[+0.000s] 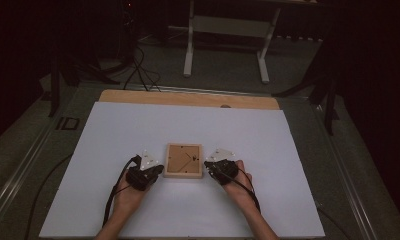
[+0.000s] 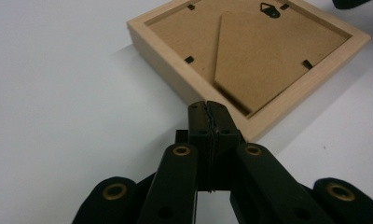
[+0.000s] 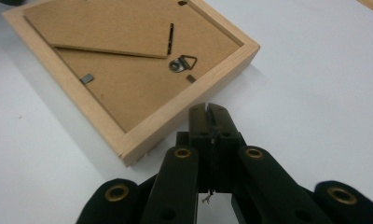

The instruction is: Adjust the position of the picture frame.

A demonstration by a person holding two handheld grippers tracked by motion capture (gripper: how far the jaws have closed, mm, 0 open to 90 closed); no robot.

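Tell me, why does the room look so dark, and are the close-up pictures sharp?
High view: white table lit, the room beyond in deep shadow. Left gripper view: picture frame sharp, casting a soft shadow. Right gripper view: hand-held gripper base slightly blurred.

A white sheet [image 1: 188, 130] covers most of the wooden tabletop [image 1: 188, 98], whose bare strip runs along the far edge. At the top centre stands a white table frame [image 1: 228, 30] on grey floor. Black cables [image 1: 138, 70] trail at upper left.
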